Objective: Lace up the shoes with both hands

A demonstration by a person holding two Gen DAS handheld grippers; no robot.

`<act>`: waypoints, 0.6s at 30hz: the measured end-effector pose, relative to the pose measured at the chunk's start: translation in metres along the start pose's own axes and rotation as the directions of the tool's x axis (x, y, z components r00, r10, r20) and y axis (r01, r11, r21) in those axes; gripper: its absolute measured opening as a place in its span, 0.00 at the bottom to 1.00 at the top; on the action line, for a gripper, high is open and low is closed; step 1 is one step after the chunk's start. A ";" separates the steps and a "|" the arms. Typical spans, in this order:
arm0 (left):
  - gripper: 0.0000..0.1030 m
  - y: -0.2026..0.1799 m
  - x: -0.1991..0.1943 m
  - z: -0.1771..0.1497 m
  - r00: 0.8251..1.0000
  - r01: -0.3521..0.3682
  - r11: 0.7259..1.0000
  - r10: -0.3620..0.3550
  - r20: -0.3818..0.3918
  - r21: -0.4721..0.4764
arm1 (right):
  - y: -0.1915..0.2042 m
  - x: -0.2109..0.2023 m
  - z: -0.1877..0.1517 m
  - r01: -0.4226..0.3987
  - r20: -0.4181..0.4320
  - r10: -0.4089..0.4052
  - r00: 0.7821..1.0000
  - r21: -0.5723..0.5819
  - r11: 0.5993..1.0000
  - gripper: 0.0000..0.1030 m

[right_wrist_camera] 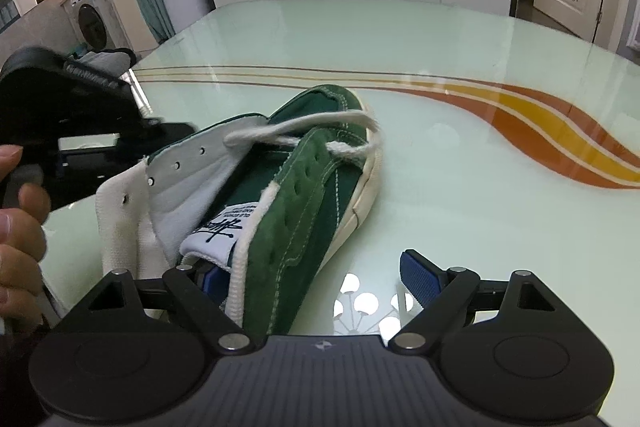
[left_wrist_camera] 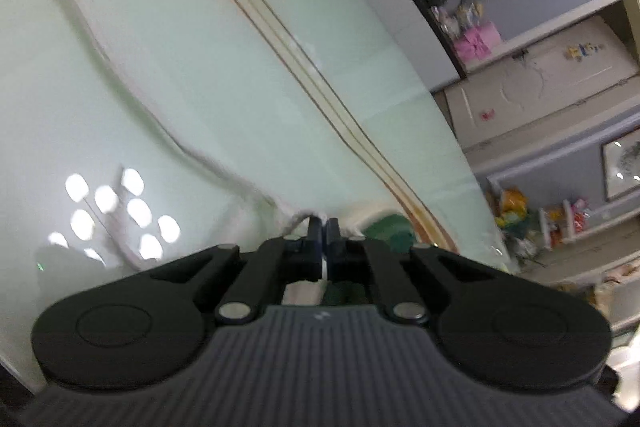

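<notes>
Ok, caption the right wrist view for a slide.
Open right gripper straddling a green suede sneaker, white cotton lace partly threaded.

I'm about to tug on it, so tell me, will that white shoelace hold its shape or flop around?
Probably floppy: the white shoelace trails in loose curves over the glass table. It looks light and soft, so it would likely sag from the left tongs, which are shut on it. On that glossy surface it may slide easily.
</notes>
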State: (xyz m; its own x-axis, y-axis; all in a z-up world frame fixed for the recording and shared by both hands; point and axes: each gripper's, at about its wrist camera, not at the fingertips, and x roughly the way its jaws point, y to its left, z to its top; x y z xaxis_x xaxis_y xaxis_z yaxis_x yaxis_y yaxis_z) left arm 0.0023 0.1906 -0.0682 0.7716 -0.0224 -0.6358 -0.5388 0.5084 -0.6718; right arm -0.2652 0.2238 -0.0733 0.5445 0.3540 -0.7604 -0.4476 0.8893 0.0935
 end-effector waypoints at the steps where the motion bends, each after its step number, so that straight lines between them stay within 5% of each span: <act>1: 0.02 0.003 -0.002 0.001 1.000 -0.016 1.000 0.016 0.016 0.002 | 0.000 0.000 0.000 0.003 0.001 -0.003 1.000 -0.002 1.000 0.84; 11: 0.02 0.030 -0.037 0.019 0.988 -0.085 0.996 0.086 0.127 -0.008 | 0.001 0.000 0.000 0.014 0.008 -0.014 1.000 -0.017 1.000 0.84; 18: 0.04 0.039 -0.037 0.013 0.998 -0.054 0.998 0.055 0.022 -0.032 | 0.001 0.001 0.002 0.011 0.009 -0.010 1.000 -0.034 0.999 0.85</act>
State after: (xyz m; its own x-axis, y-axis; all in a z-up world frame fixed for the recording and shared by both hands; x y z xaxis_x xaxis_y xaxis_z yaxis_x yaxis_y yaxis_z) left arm -0.0434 0.2225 -0.0659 0.7480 0.0241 -0.6633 -0.5902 0.4814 -0.6481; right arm -0.2638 0.2257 -0.0733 0.5554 0.3473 -0.7556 -0.4660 0.8826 0.0631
